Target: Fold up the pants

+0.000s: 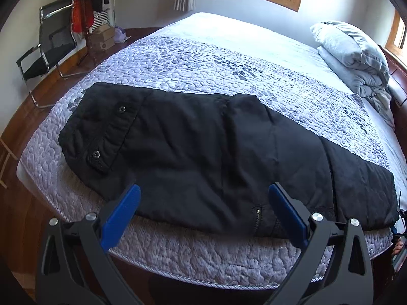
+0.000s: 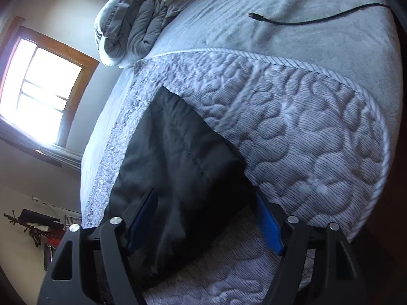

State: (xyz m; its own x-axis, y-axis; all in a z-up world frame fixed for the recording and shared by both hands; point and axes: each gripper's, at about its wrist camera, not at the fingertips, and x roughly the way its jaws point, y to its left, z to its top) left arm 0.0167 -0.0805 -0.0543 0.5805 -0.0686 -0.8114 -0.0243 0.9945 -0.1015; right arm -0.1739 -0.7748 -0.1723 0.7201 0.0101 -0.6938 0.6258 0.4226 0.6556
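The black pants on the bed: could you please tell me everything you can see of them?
The black pants lie flat along the near edge of the quilted mattress, folded lengthwise, in a soft, matte, slightly wrinkled fabric. The waistband end, with two metal snaps, lies at the left of the left wrist view; a small zipper shows near the front edge. The right wrist view shows a stitched seam. The open left gripper and right gripper straddle the cloth without pinching it.

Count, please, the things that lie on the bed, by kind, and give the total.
Black pants: 1
Grey folded duvet: 1
Black cable: 1
Total: 3, all on the quilted mattress.
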